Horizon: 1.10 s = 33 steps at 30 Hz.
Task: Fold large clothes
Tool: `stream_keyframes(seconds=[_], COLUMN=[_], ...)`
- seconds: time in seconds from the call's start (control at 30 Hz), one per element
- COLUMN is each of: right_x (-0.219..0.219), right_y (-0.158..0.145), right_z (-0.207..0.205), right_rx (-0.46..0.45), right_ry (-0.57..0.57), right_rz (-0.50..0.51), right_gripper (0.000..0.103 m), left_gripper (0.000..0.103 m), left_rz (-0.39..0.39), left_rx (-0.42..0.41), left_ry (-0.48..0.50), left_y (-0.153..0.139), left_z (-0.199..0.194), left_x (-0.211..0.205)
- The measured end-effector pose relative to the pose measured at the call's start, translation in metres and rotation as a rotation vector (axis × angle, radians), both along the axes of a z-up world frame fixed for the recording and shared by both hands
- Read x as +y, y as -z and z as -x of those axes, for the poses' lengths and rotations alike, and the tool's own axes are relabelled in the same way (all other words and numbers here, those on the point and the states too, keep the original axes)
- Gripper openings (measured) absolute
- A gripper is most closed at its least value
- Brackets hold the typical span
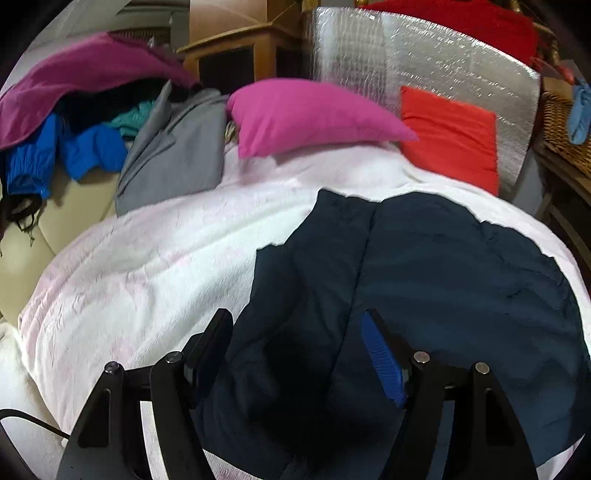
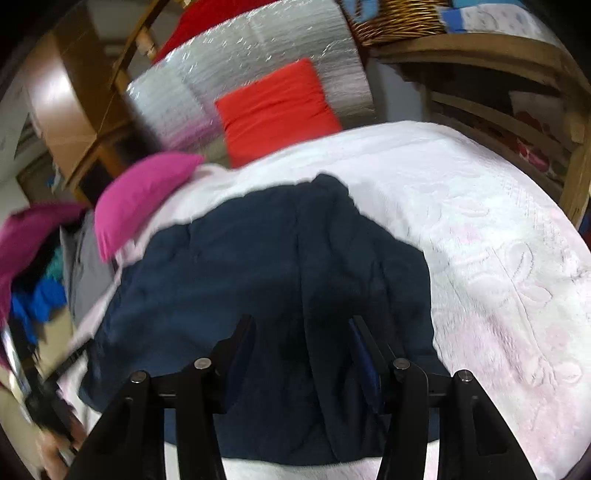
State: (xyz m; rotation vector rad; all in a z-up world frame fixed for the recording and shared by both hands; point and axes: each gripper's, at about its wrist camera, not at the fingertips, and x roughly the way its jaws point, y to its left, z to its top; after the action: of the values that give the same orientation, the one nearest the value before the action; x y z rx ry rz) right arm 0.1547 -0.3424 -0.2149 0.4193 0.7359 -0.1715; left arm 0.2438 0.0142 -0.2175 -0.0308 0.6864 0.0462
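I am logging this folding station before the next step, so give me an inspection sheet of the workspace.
Surface: white textured bedspread, rumpled.
Job's things: dark navy garment spread flat on the bedspread, seam running down its middle.
Clutter: pile of purple, blue, teal and grey clothes at the far left; magenta pillow; red-orange cushion.
Grippers: left gripper open above the garment; right gripper open above it.
Cables: black cable beside the left gripper.
Surroundings: silver foil panel, wicker basket, wooden shelving.
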Motion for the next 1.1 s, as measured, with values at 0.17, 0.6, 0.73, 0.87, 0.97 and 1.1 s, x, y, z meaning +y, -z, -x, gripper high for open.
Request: stream_keyframes(seconds=[0.17, 0.6, 0.73, 0.87, 0.97, 1.1], right_x=[0.0, 0.084, 0.118, 0.144, 0.144, 0.142], right_y=[0.019, -0.048, -0.044, -0.023, 0.005, 0.017], right_z=[-0.006, -0.129, -0.182, -0.233, -0.258, -0.271], right_rx=[0.081, -0.05, -0.001, 0.087, 0.161, 0.165], right_ry=[-0.012, -0.233, -0.296, -0.304, -0.256, -0.245], right_rz=[0.016, 0.016, -0.028, -0.03, -0.068, -0.058], right_gripper=[0.056, 0.057, 0.057, 0.057, 0.06, 0.067], left_gripper=[0.073, 0.073, 0.073, 0.073, 0.073, 0.073], left_rz=[-0.004, 0.008, 0.016, 0.016, 0.014, 0.009], left_rx=[-0.054, -0.059, -0.053, -0.051, -0.047, -0.044], left_ry=[0.018, 0.006, 0.002, -0.003, -0.003, 0.002], left_y=[-0.009, -0.011, -0.01, -0.01, -0.009, -0.007], left_z=[0.007, 0.002, 0.0, -0.002, -0.003, -0.004], left_x=[-0.001, 0.005, 0.01, 0.014, 0.015, 0.015])
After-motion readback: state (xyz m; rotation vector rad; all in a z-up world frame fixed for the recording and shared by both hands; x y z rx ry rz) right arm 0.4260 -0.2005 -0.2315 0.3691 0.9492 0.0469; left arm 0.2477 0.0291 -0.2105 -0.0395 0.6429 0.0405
